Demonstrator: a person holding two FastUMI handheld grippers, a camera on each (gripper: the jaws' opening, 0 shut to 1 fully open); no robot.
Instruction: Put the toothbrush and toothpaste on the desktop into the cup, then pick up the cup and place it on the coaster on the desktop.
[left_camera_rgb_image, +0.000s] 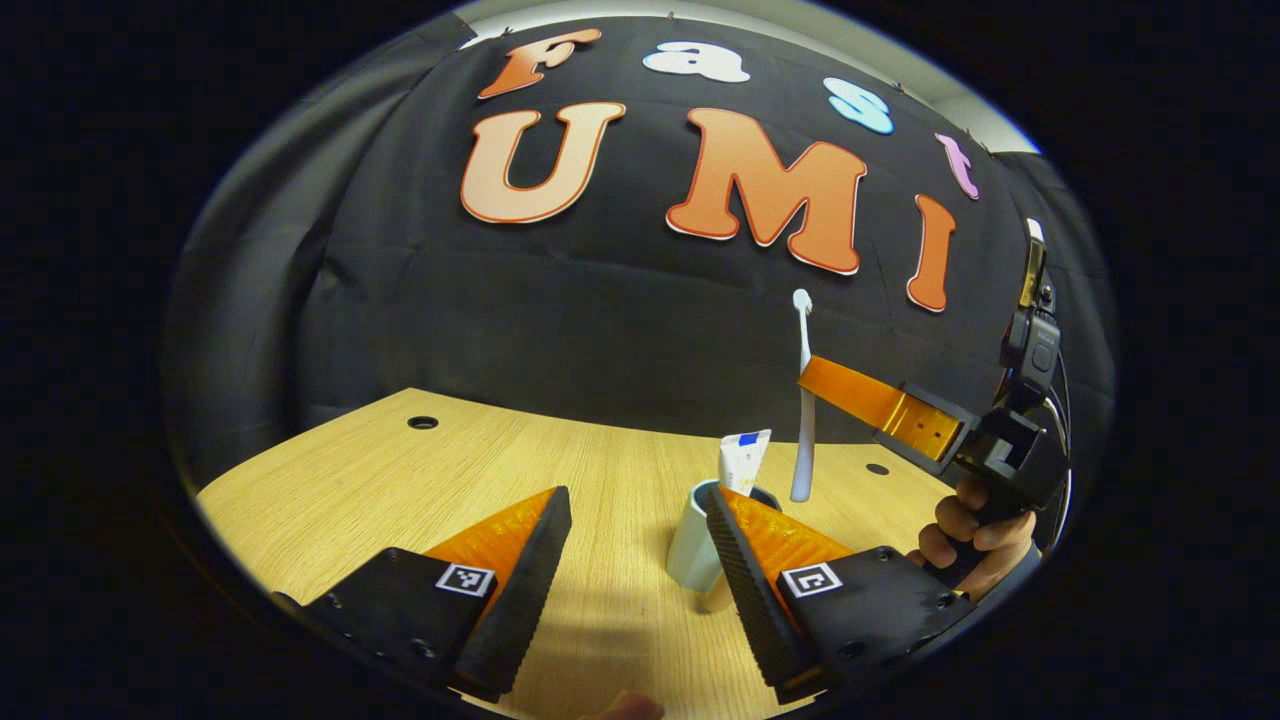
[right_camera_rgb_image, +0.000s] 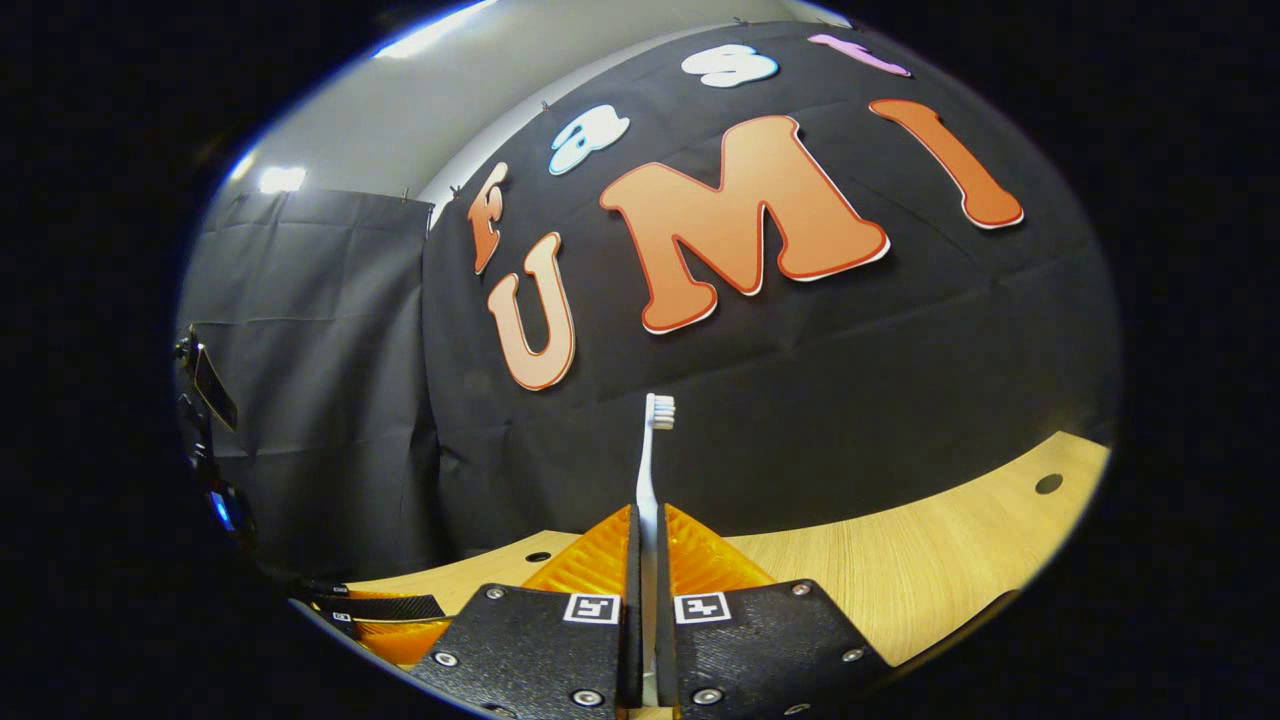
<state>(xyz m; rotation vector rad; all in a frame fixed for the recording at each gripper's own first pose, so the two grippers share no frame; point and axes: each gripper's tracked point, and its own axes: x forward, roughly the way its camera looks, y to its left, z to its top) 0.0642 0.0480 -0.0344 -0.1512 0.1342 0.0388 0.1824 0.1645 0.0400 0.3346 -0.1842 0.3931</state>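
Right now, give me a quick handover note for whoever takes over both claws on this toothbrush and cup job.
Right claw: shut on the toothbrush, held upright, bristles up, above the desktop.
Left claw: open, holding nothing, low over the desktop with the cup just ahead between its fingers.
Toothpaste: already standing in the cup.
In the left gripper view, the toothbrush hangs in the air just beside and above the cup, not yet in it.
Done: toothpaste in the cup, toothbrush picked up.
Left: lower the toothbrush into the cup, release, then carry the cup to the coaster.
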